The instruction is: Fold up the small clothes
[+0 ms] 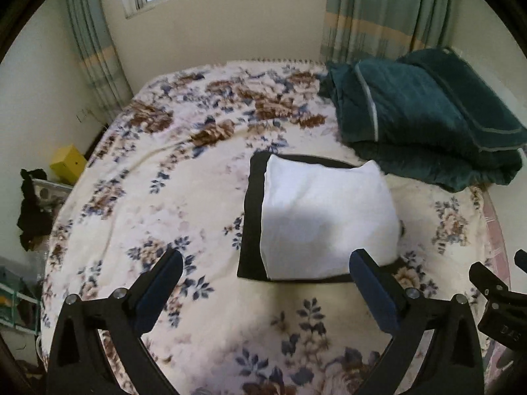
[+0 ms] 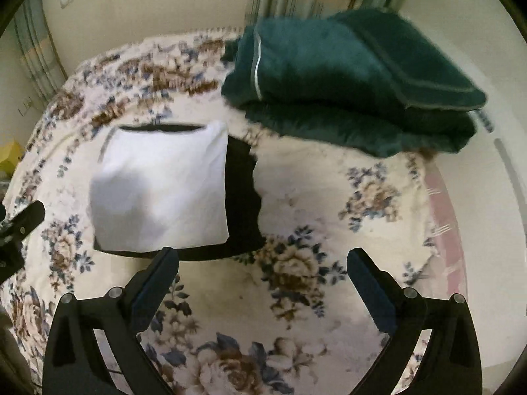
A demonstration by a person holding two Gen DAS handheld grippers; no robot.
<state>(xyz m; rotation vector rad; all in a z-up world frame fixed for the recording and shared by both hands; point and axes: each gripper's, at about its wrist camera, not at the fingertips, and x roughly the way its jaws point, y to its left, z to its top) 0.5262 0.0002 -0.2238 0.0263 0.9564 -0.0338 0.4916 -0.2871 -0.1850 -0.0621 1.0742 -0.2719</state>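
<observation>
Matte black plastic left gripper (image 1: pixel 265 265) and right gripper (image 2: pixel 262 263) seen; dark blue pads lining fingers (image 1: pixel 374 288); silver screws set at finger pivots.

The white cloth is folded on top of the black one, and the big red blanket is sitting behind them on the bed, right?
Almost. The blanket is dark green, not red; the right wrist view shows it. The folded white cloth does lie on the black one, on the bed.

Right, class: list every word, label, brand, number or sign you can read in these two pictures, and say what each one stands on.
"DAS": embossed letters on the black body of the right gripper, seen at the edge of the left wrist view; any further letters are cut off or blurred.
Nothing else is readable: the folded white cloth, black cloth and yellow box show no legible text.
</observation>
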